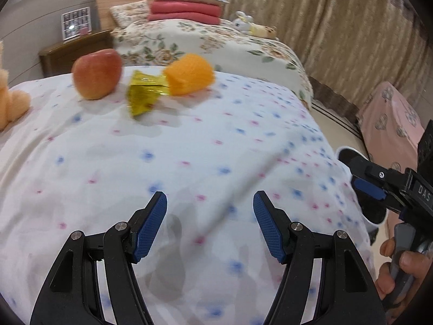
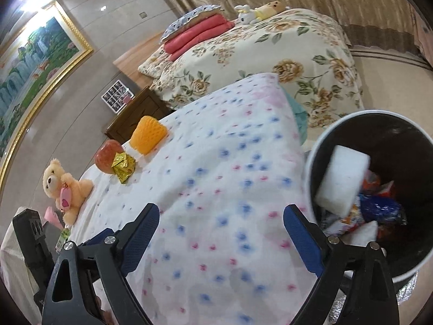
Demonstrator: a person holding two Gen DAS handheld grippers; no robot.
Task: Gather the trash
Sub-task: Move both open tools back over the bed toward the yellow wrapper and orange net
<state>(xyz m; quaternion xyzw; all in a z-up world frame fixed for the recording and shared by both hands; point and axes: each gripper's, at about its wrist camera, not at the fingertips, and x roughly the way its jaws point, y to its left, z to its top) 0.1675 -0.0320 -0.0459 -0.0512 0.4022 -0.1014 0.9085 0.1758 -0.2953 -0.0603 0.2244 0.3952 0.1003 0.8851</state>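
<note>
A crumpled gold wrapper (image 1: pixel 143 94) (image 2: pixel 123 166) lies on the dotted white bed cover (image 1: pixel 189 162) between a red apple (image 1: pixel 97 73) and an orange foam fruit net (image 1: pixel 189 74). My left gripper (image 1: pixel 210 193) is open over the cover, well short of the wrapper, with nothing between its fingers. My right gripper (image 2: pixel 222 207) is open and empty at the bed's edge, beside a black bin (image 2: pixel 335 124). The bin holds a blurred white foam block (image 2: pixel 341 178) and several coloured wrappers (image 2: pixel 379 205). In the left wrist view, the right gripper (image 1: pixel 365 181) shows at the right edge, held by a hand (image 1: pixel 400 268).
A teddy bear (image 2: pixel 62 187) sits at the cover's left end. Behind stands a floral bed (image 1: pixel 216 40) with red folded blankets (image 1: pixel 184 10) and soft toys. A wooden nightstand (image 1: pixel 73 51) stands between the beds. A pink covered object (image 1: pixel 392 124) stands on the floor to the right.
</note>
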